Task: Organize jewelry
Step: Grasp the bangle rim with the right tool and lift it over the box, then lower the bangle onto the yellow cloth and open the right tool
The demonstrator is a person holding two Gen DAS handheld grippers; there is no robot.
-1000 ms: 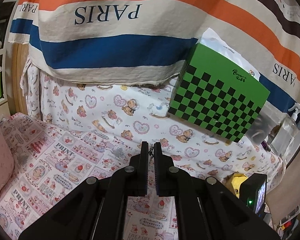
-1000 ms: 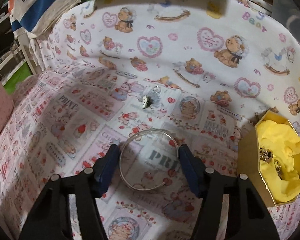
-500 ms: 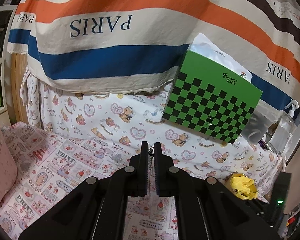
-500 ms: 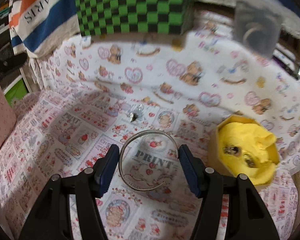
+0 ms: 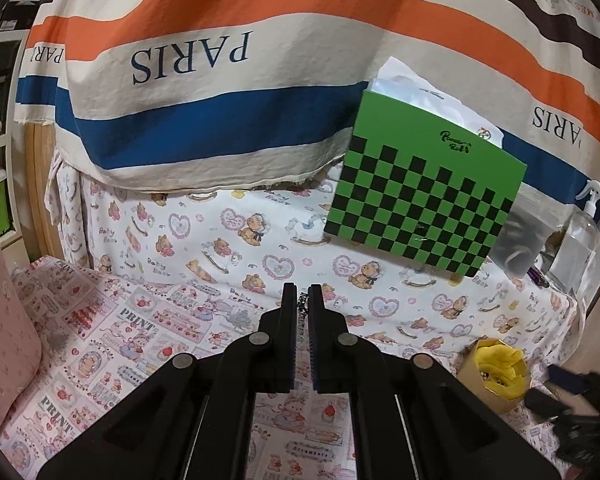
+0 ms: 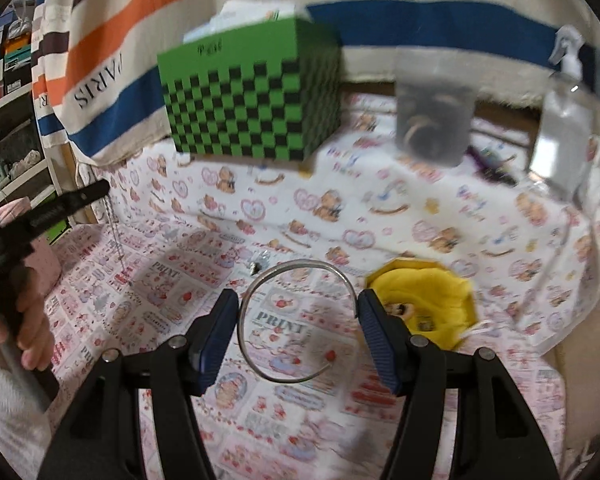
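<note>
The right tool (image 6: 296,320) grips a bangle (image 6: 298,322); the left tool (image 5: 303,304) pinches a chain (image 6: 116,232). Both are airborne, and the yellow box (image 6: 432,300) at 3 o'clock already holds pieces. A charm (image 6: 260,262) waits at 12.

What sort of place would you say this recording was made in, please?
Probably a home bedroom or craft corner: a teddy-bear print cotton cloth covers the surface, a striped "PARIS" fabric hangs behind, and a green checkered cardboard box stands by a clear spray bottle.

A home bedroom: teddy-bear bedsheet (image 5: 228,248), striped PARIS blanket (image 5: 204,92), pink pillow (image 5: 4,320).
</note>
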